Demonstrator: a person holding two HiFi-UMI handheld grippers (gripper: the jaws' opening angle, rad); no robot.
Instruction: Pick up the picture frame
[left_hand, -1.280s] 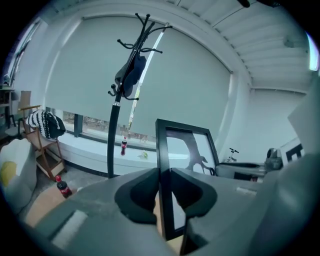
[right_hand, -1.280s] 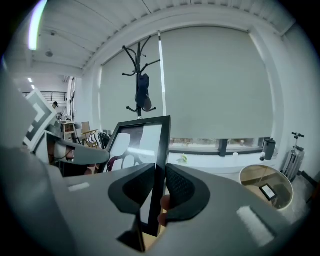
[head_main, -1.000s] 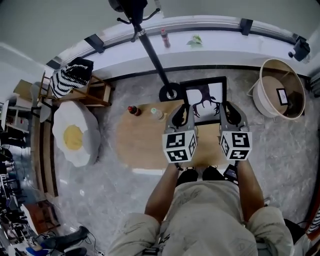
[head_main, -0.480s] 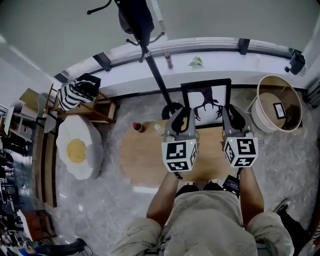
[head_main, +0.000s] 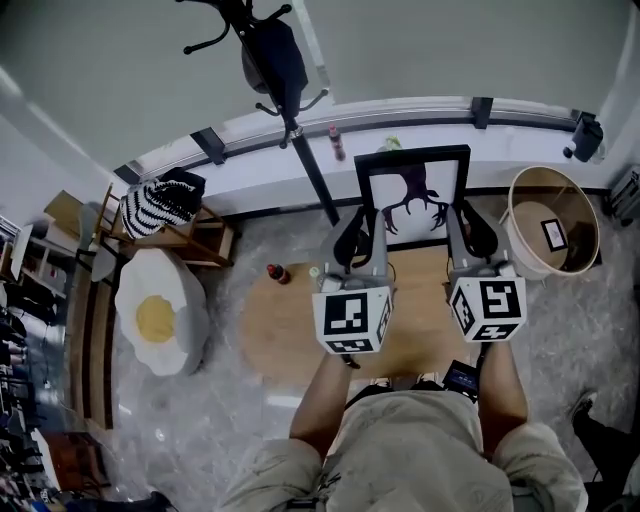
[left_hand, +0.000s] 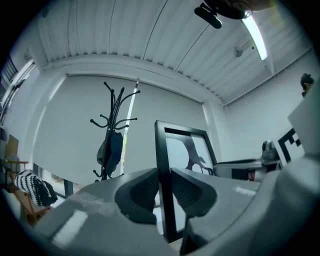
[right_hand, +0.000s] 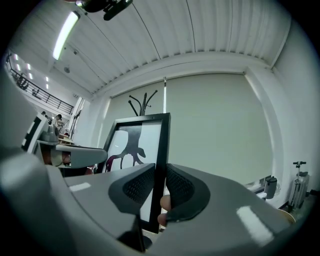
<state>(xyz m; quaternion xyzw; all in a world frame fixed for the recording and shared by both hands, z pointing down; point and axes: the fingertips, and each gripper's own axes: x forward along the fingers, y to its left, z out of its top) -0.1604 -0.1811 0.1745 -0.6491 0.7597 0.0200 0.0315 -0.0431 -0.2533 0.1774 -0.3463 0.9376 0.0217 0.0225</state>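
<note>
A black picture frame (head_main: 412, 195) with a dark antler print on white hangs upright in the air above the round wooden table (head_main: 290, 330). My left gripper (head_main: 362, 238) is shut on the frame's left bar, and its pads pinch that bar (left_hand: 164, 165) in the left gripper view. My right gripper (head_main: 462, 232) is shut on the right bar (right_hand: 161, 150), which runs between its two ribbed pads. Both grippers point level, side by side, with the frame spanning between them.
A black coat stand (head_main: 290, 100) rises just left of the frame. Two small bottles (head_main: 277, 273) stand on the table's far left. A woven basket (head_main: 545, 230) sits at the right, a fried-egg cushion (head_main: 160, 310) and a wooden chair (head_main: 180, 225) at the left. A window ledge (head_main: 420, 125) runs behind.
Both grippers have risen together with the frame held between them. The frame has lifted off the table's far edge and now stands higher against the window ledge.
</note>
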